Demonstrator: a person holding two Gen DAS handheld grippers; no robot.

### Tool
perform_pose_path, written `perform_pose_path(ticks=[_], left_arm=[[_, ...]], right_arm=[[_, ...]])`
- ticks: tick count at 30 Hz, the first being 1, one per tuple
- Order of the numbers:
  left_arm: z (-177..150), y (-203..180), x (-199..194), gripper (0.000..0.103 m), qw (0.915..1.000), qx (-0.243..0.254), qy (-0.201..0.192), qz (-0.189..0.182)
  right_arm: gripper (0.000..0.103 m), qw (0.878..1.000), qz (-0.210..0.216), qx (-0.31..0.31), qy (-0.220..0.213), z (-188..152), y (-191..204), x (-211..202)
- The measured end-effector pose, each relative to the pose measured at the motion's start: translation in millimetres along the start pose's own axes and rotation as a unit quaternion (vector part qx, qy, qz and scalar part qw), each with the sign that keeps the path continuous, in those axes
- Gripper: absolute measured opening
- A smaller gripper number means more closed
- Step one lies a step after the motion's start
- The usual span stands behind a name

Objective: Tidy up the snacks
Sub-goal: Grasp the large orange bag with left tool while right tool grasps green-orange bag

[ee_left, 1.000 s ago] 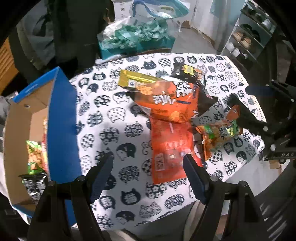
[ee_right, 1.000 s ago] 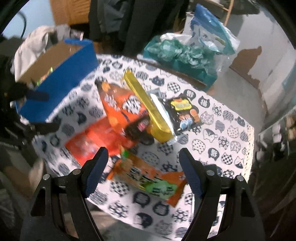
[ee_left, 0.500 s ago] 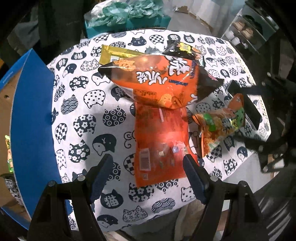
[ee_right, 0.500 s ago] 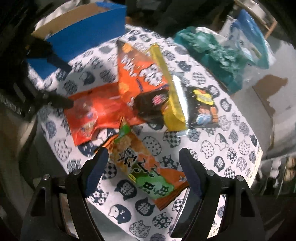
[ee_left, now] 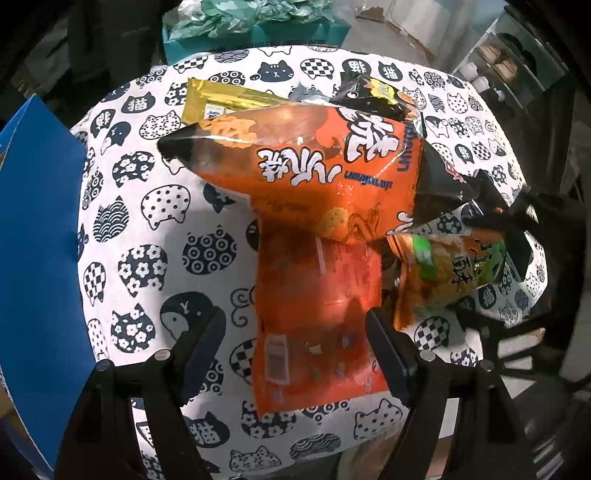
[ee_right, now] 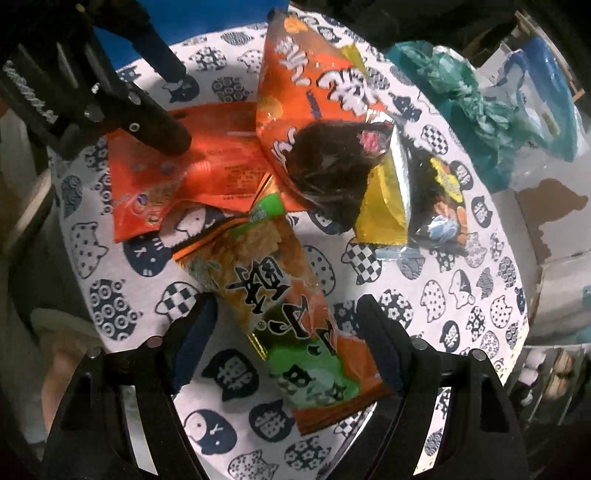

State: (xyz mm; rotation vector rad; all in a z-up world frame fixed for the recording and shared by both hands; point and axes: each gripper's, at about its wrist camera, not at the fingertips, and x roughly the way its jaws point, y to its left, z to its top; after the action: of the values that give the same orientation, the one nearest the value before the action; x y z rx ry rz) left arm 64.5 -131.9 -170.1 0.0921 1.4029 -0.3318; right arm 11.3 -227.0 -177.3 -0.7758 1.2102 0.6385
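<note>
Several snack bags lie piled on a cat-print tablecloth (ee_left: 155, 236). My left gripper (ee_left: 295, 343) is open, its fingers on either side of a flat red-orange packet (ee_left: 317, 306). A big orange puffed bag (ee_left: 314, 162) lies across the packet's far end, over a yellow bag (ee_left: 221, 99) and a black bag (ee_left: 373, 96). My right gripper (ee_right: 284, 328) is open, its fingers straddling an orange-and-green snack bag (ee_right: 280, 299). That bag also shows in the left wrist view (ee_left: 443, 273). The left gripper also shows in the right wrist view (ee_right: 122, 103), over the red-orange packet (ee_right: 184, 155).
A blue-sided cardboard box (ee_left: 37, 251) stands at the table's left edge. A teal bin of green wrapped items (ee_left: 255, 22) sits beyond the table. A shelf unit (ee_left: 517, 62) stands at the far right. The table edge is close below both grippers.
Both grippers have moved in closer over the table. The left now brackets the red-orange packet and the right brackets the orange-and-green bag. The box has slid to the left edge of view.
</note>
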Motion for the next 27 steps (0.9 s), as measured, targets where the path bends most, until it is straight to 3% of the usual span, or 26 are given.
perform_pose_path(ticks=[1,8,14,17,19,27], left_arm=[[1.0,-0.1,0.8,0.079,1.0000,-0.004,0.001,-0.001],[6.7,-8.0,9.3,0.079,0.9999,-0.010,0.004,-0.002],[8.8,-18.8,31.2,0.081,0.9995,0.001,0.021,0.022],[9.6,-21.5,40.7,0.083,0.9993,0.009,0.022,0.029],[10.8,-22.7,46.1,0.088,0.9991,0.011,0.020,0.035],[18.0,-23.8,58.3,0.089,0.9997,0.014,0.009,0.018]], right_arm=[[0.055,1.000,0.004,0.007,0.003,-0.3,-1.9,2.2],[0.048,0.989,0.078,0.128,0.012,-4.4,-27.5,4.2],[0.048,0.949,0.147,0.280,0.016,-20.8,-56.7,6.3],[0.047,0.931,0.158,0.329,0.020,-31.6,-66.7,7.9],[0.047,0.930,0.149,0.335,0.022,-36.0,-65.2,10.1],[0.049,0.941,0.107,0.318,0.037,-31.5,-55.8,32.6]])
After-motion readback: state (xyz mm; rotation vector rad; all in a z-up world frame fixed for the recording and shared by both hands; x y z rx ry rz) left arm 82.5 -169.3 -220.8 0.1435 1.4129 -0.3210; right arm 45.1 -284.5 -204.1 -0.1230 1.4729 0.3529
